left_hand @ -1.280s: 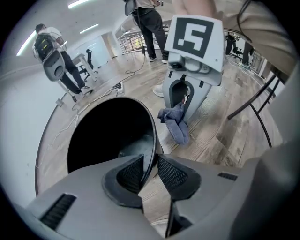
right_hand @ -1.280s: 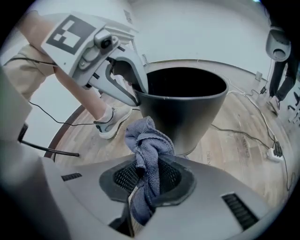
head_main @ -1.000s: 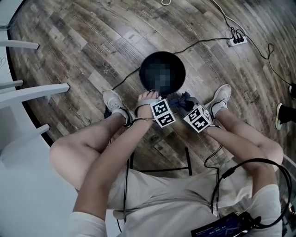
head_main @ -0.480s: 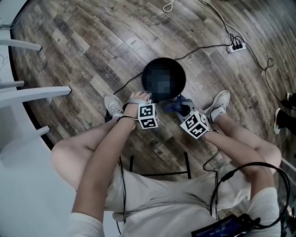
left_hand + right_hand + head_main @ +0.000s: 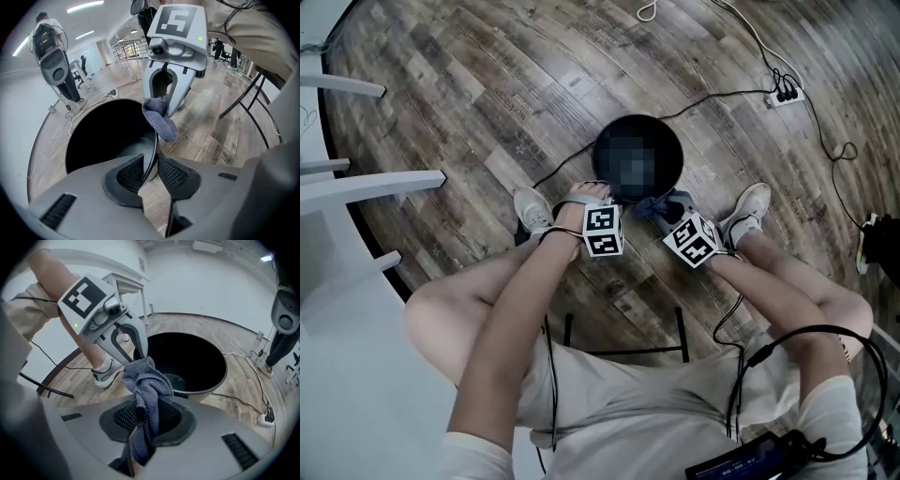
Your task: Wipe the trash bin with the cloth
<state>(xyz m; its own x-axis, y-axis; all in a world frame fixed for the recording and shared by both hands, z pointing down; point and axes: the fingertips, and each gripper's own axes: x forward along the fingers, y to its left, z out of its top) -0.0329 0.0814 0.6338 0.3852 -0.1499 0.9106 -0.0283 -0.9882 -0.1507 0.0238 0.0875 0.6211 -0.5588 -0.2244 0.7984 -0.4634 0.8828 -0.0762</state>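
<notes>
Within right hand-held gripper [image 5: 146, 409], pinched cloth [image 5: 148, 379].

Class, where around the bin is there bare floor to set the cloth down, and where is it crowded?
Bare floor lies left of the bin, past the cable. Smaller patch between bin, power strip and right shoe. Crowded: the near side, with left tool, right tool, cloth and left shoe.

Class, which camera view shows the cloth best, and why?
The right gripper view: the cloth fills its centre, pinched in the right claw. The left gripper view shows only a bunched end at the rim of the trash bin; the head view shows a small dark scrap beside the bin.
</notes>
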